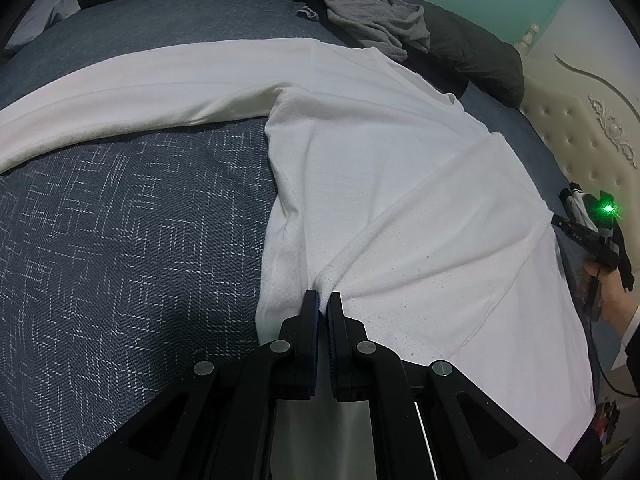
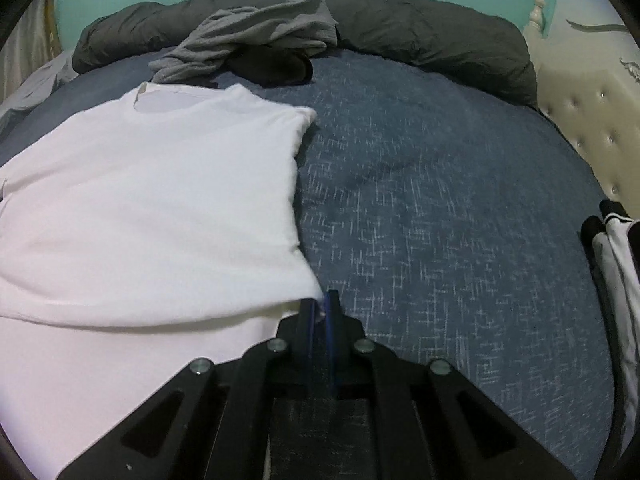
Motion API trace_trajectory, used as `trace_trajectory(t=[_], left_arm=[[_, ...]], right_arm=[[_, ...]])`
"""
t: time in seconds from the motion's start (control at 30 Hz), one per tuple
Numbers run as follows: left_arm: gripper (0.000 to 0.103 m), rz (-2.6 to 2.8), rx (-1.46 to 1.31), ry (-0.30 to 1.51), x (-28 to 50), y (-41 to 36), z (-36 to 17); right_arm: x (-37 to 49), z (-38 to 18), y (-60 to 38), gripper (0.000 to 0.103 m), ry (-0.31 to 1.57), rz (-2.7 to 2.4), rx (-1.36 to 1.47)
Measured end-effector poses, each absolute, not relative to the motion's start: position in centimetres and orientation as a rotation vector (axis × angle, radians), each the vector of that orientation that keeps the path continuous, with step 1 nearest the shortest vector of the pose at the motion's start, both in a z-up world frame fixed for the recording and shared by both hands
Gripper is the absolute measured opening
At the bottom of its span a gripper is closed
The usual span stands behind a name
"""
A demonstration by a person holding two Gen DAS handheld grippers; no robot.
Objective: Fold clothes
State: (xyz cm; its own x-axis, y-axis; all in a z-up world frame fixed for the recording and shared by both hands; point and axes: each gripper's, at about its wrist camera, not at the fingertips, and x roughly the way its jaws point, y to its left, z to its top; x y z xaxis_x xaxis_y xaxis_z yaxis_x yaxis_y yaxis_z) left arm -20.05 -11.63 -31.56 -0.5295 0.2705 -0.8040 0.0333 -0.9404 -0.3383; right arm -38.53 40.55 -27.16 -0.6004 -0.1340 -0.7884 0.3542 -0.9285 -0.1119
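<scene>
A white long-sleeved top (image 1: 360,152) lies spread on the blue patterned bedspread (image 1: 120,220), one sleeve stretched far to the left. My left gripper (image 1: 324,300) is shut on a bunched hem or cuff of the white top. In the right wrist view the same white top (image 2: 160,208) fills the left half, neckline toward the back. My right gripper (image 2: 319,304) is shut on the top's near right corner, a bit of white cloth showing between the blue pads. The right gripper with its green light (image 1: 596,232) also shows at the right edge of the left wrist view, held by a hand.
A crumpled grey garment (image 2: 248,40) and a dark item (image 2: 276,66) lie at the back, against a rolled dark duvet (image 2: 420,28). A padded cream headboard (image 2: 580,120) stands on the right. A black-and-white garment (image 2: 616,248) lies at the right edge.
</scene>
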Motion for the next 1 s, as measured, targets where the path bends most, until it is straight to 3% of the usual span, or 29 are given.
trace_trajectory(t=[0.33, 0.43, 0.5, 0.53, 0.57, 1.0], left_arm=[[0.004, 2.584, -1.447, -0.482, -19.6, -12.2, -31.4], [0.004, 2.585, -1.448, -0.483, -19.6, -12.0, -31.4], [0.004, 2.585, -1.448, -0.483, -19.7, -12.0, -31.4], [0.004, 2.584, -1.448, -0.483, -19.7, -12.0, -31.4], [0.004, 2.584, -1.448, -0.482, -19.7, -12.0, -31.4], [0.004, 2.582, -1.451, -0.482, -19.8, -11.9, -31.3]], right_arm=[[-38.5, -26.5, 41.6, 0.007, 0.248, -2.518, 1.275], [-38.6, -25.8, 42.8, 0.008, 0.132, -2.538, 1.262], [-38.6, -25.5, 43.4, 0.016, 0.05, -2.525, 1.261], [-38.6, -25.4, 43.6, 0.027, 0.017, -2.511, 1.268], [-38.6, -25.6, 43.6, 0.032, 0.002, -2.498, 1.283], [-39.0, -28.1, 40.9, 0.032, 0.106, -2.43, 1.361]])
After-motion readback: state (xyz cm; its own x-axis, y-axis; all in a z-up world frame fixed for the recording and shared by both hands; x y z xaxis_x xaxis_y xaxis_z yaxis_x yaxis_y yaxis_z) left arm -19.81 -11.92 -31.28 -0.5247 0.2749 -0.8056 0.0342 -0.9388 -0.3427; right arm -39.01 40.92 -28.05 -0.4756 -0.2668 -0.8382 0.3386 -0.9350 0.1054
